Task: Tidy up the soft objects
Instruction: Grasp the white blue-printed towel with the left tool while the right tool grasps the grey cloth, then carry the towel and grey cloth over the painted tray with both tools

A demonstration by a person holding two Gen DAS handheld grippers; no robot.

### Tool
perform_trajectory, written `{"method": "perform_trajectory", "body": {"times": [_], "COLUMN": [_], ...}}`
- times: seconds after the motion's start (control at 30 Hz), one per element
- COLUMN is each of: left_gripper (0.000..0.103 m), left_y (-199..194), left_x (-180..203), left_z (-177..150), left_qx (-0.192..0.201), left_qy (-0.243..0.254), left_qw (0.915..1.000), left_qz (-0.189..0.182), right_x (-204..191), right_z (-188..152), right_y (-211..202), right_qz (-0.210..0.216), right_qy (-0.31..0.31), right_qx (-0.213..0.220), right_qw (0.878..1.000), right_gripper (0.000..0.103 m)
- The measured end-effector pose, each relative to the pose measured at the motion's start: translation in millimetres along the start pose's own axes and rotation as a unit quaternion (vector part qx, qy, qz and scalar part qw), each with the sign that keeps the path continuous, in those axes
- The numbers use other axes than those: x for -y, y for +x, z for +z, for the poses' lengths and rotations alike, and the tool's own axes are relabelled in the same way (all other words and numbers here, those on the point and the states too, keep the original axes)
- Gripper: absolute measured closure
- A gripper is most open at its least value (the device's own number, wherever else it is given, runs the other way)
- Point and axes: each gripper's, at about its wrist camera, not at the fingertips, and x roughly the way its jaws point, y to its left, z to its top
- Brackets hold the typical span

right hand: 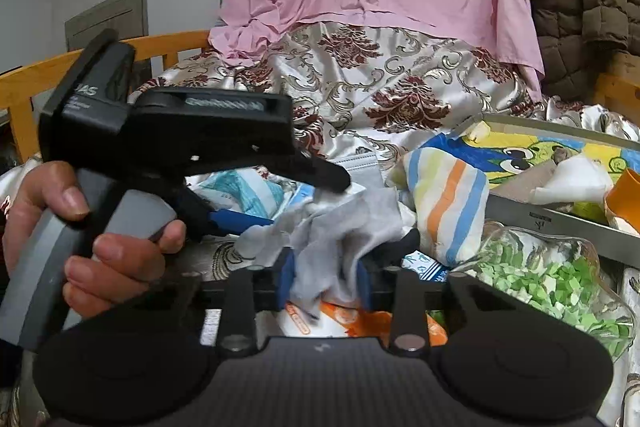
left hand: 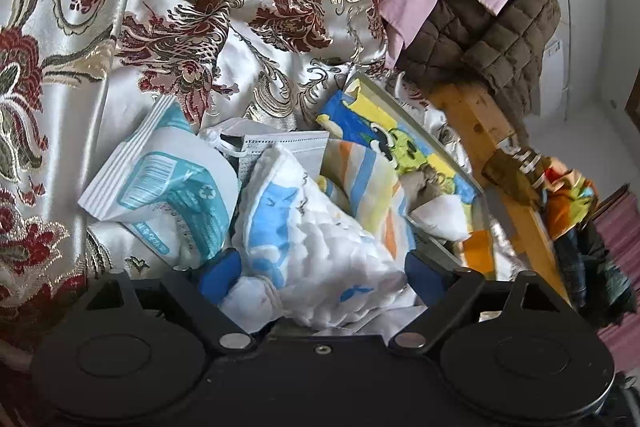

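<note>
While left gripper (left hand: 316, 267) jaws gape, right gripper (right hand: 326, 277) jaws clamp one grey cloth (right hand: 340, 227)

white quilted cloth (left hand: 320, 239) hiding the left gripper's fingertips, grey rag (right hand: 332, 239) blurring and covering the right gripper's pads, orange packet (right hand: 352, 319) mostly tucking under it, tray (right hand: 560, 223) running off the right edge

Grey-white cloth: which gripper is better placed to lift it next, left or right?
Right. The right gripper has its blue pads on the grey-white cloth; the left gripper stands wide open around a white quilted cloth.
</note>
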Motion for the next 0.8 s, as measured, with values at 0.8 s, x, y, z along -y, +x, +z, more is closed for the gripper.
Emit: {"method": "perform_trajectory", "body": {"times": [0.8], "left_gripper": [0.022], "left_y": [1], "left_x": [-14], "left_z": [4], "left_qx": [-0.010], "left_qy": [-0.029], "left_qw": [0.9995], "left_qz": [-0.005], "right_x": [-44], "right_z": [-10], "right_y": [-11], "right_qz": [-0.024], "right_qy": [-0.129], "right_qx": [0.020], "right_qw": [0.991], "right_gripper": [0.098]}}
